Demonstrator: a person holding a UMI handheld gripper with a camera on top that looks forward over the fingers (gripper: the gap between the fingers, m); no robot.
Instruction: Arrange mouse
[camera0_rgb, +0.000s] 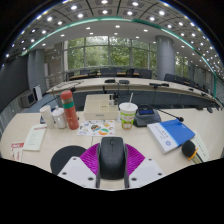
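A black computer mouse (111, 157) sits between my gripper's (112, 160) two fingers, its sides against the purple pads (91, 160). Both fingers press on it and hold it above the beige table (100, 135). A round black mouse pad (64, 158) lies on the table just left of the fingers.
On the table beyond the fingers stand a red can (69, 110), a white cup (58, 118), a paper cup (127, 114), a colourful sheet (95, 127), a blue book (176, 133) and a white paper (35, 138). Desks and windows are farther back.
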